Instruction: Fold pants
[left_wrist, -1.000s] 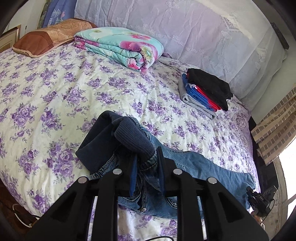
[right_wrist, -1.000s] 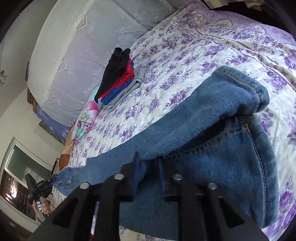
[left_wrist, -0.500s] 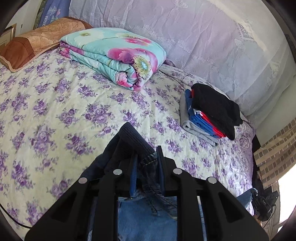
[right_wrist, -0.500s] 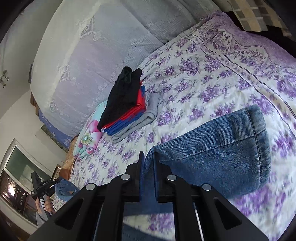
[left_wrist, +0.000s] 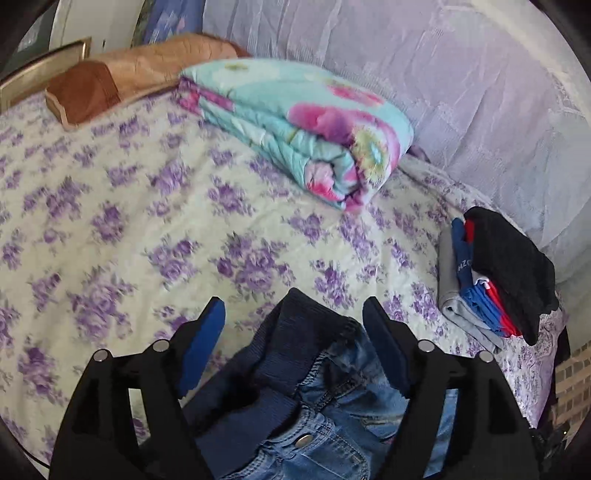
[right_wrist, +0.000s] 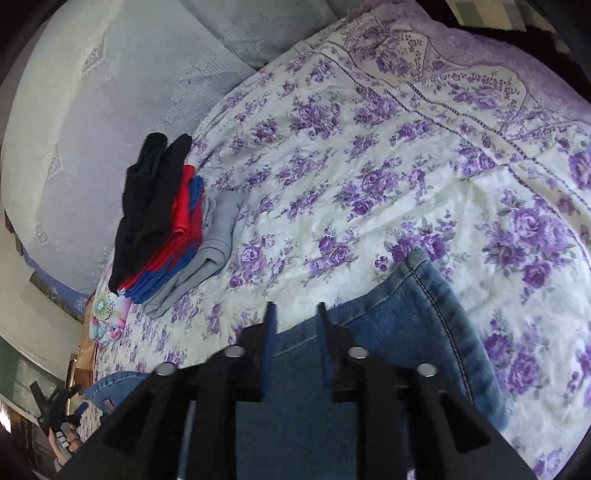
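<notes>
Jeans laid on the floral bedspread, both grippers parted over the denim.

Spread widest, the purple-flowered bedspread (left_wrist: 110, 206), serving as the folding surface. At its head end, a rolled turquoise floral quilt (left_wrist: 295, 129) beside a brown pillow (left_wrist: 122, 77), likely parked clear of the work. Near the bedspread's far edge, a stack of folded clothes (right_wrist: 166, 229), black on top, then red, blue and grey: probably where finished items go. On the bedspread's near side, the blue jeans (right_wrist: 388, 332), hem end flat under the right gripper (right_wrist: 295, 325), ribbed navy waistband (left_wrist: 295, 332) bunched upward under the left gripper (left_wrist: 293, 325). Left jaws wide apart, straddling the waistband without contact, seemingly a release. Right jaws a narrow gap apart above the denim, apparently gripping nothing.
</notes>
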